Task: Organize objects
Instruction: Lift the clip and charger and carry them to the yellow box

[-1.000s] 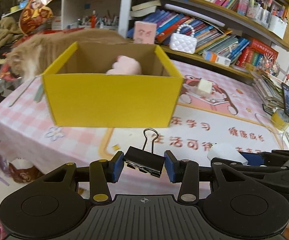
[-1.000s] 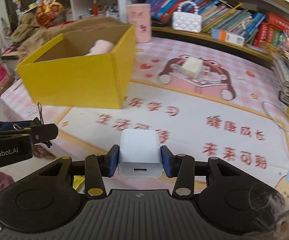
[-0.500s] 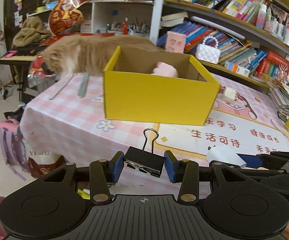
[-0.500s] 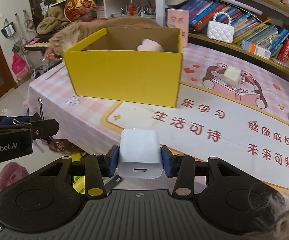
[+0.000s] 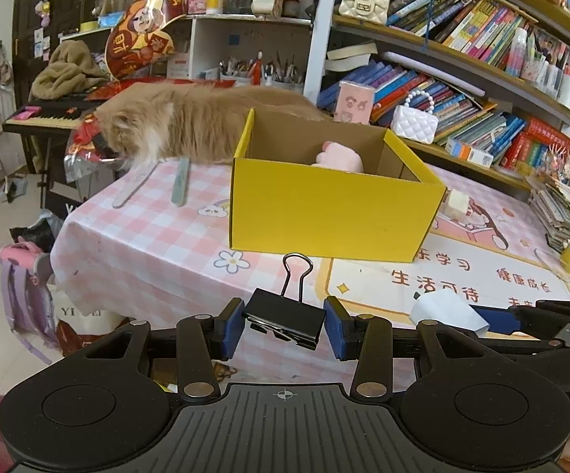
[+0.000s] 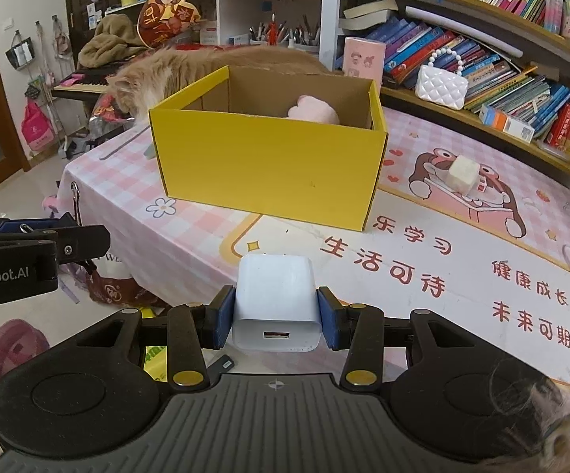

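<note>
Black binder clip [image 5: 283,317] is clamped by left gripper [image 5: 283,325]; white charger [image 6: 276,302] by right gripper [image 6: 276,323]; yellow box [image 6: 269,161] stands ahead, cat [image 5: 174,122] behind.

Box [image 6: 269,165] on table [image 6: 442,236], toward its left end; plush toy [image 6: 314,109] inside. Cat [image 5: 174,126] behind box, left. Cube [image 6: 462,175] on table, right of box. Bookshelf [image 6: 482,63] behind table, purse [image 6: 440,86] on it.
</note>
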The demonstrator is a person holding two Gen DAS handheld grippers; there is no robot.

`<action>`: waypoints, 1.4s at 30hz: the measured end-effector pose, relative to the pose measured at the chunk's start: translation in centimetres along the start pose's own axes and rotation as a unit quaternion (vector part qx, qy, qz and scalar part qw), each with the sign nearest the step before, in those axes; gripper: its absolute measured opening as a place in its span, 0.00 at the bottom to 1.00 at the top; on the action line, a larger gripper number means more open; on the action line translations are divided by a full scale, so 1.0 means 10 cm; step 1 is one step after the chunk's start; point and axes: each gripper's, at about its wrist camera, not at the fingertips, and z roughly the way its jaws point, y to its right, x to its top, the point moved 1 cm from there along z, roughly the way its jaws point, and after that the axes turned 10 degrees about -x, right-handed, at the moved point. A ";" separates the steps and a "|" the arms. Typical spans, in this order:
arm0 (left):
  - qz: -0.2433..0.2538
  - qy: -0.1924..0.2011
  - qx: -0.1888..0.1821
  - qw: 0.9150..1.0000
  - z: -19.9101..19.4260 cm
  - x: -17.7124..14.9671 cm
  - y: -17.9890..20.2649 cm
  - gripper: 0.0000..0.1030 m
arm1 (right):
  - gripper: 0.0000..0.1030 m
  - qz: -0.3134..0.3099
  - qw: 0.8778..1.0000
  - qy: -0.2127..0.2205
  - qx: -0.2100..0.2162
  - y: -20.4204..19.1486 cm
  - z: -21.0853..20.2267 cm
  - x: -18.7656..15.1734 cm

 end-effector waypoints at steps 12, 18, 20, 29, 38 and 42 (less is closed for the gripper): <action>0.003 0.013 -0.008 1.000 0.03 0.15 -0.06 0.41 | 0.40 0.020 1.000 0.001 -0.011 0.04 0.02 0.15; 0.011 0.031 -0.013 0.999 0.08 0.37 -0.03 0.41 | 0.40 0.030 0.999 0.015 -0.008 0.10 0.04 0.35; 0.014 0.041 -0.014 0.999 0.12 0.48 -0.02 0.41 | 0.40 0.031 0.999 0.026 -0.007 0.13 0.05 0.45; 0.037 0.094 -0.005 0.995 0.41 1.06 0.08 0.41 | 0.40 0.037 0.995 0.088 -0.012 0.40 0.27 1.09; 0.026 0.087 0.018 0.996 0.99 1.39 0.09 0.41 | 0.40 -0.027 0.995 0.098 -0.015 0.50 0.86 1.52; 0.034 0.071 0.029 0.996 1.21 1.41 0.12 0.41 | 0.40 -0.055 0.995 0.078 -0.007 0.49 1.15 1.58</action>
